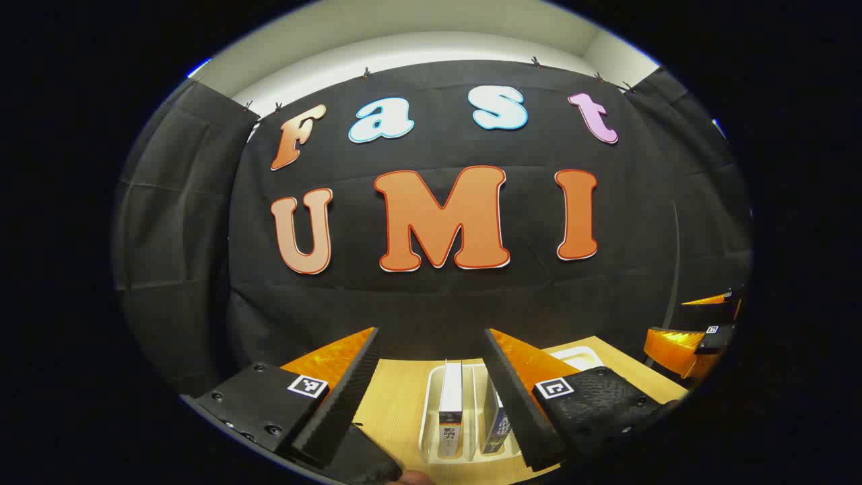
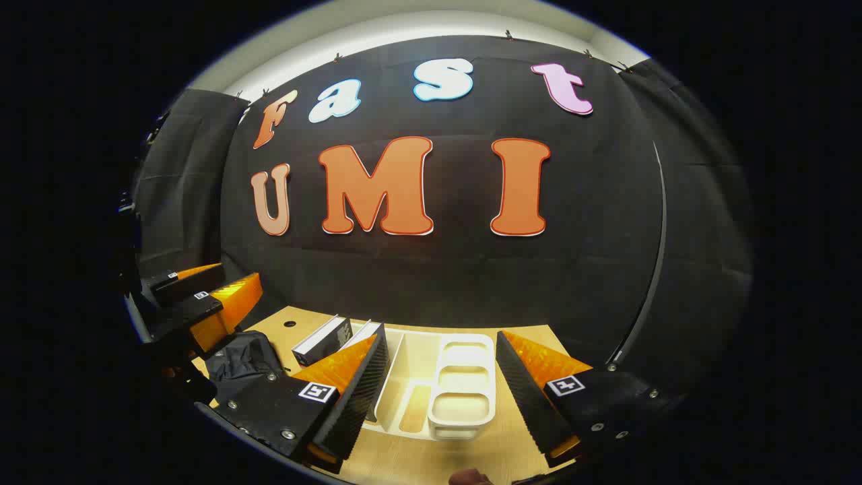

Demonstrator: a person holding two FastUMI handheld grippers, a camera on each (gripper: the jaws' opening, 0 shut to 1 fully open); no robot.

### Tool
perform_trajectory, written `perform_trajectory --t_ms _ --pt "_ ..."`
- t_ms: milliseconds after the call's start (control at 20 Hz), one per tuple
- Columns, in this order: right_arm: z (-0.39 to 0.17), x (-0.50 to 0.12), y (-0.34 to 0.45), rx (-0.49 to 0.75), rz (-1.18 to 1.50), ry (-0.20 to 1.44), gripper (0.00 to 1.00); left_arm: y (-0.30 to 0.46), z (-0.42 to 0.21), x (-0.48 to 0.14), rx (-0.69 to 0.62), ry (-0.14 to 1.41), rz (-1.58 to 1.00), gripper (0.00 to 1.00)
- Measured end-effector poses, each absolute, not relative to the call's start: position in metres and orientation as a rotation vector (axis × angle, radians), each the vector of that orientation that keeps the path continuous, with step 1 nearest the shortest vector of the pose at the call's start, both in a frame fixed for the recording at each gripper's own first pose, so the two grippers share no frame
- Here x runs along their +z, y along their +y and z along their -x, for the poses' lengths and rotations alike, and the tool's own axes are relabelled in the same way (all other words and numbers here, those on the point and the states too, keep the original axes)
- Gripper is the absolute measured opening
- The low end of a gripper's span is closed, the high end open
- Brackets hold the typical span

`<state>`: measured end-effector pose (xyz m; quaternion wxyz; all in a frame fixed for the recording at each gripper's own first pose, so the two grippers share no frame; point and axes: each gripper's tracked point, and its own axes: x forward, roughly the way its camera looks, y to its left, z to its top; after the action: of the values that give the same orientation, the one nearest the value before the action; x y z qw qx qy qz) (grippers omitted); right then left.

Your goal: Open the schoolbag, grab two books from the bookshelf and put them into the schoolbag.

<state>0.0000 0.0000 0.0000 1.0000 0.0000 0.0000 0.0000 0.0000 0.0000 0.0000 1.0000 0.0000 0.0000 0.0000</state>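
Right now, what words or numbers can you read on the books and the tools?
White book, spine: there is print, but it is too blurred to read.
Blue book, spine: there is print, but it is too small to read.
Marker squares on the left tool and the right tool: black-and-white patterns, no words.
So no text here can be quoted.

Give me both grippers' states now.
Left gripper: open, holding nothing, above the white plastic bookshelf.
Right gripper: open, holding nothing.
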Motion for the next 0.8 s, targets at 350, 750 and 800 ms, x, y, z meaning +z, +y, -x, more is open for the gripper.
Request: perform_trajectory --t_ms 350,750,800 --pt "-0.011 0.000 0.015 -0.012 0.040 -0.007 0.98 -0.003 -0.004 0.000 -0.039 -0.016 0.002 0.96" --pt "-0.020 0.005 0.019 -0.040 0.070 -0.020 0.98 -0.008 -0.007 -0.004 -0.067 -0.004 0.013 0.96" --pt "-0.021 0.004 0.020 -0.037 0.064 -0.017 0.98 -0.008 -0.007 -0.003 -0.070 -0.005 0.012 0.96"
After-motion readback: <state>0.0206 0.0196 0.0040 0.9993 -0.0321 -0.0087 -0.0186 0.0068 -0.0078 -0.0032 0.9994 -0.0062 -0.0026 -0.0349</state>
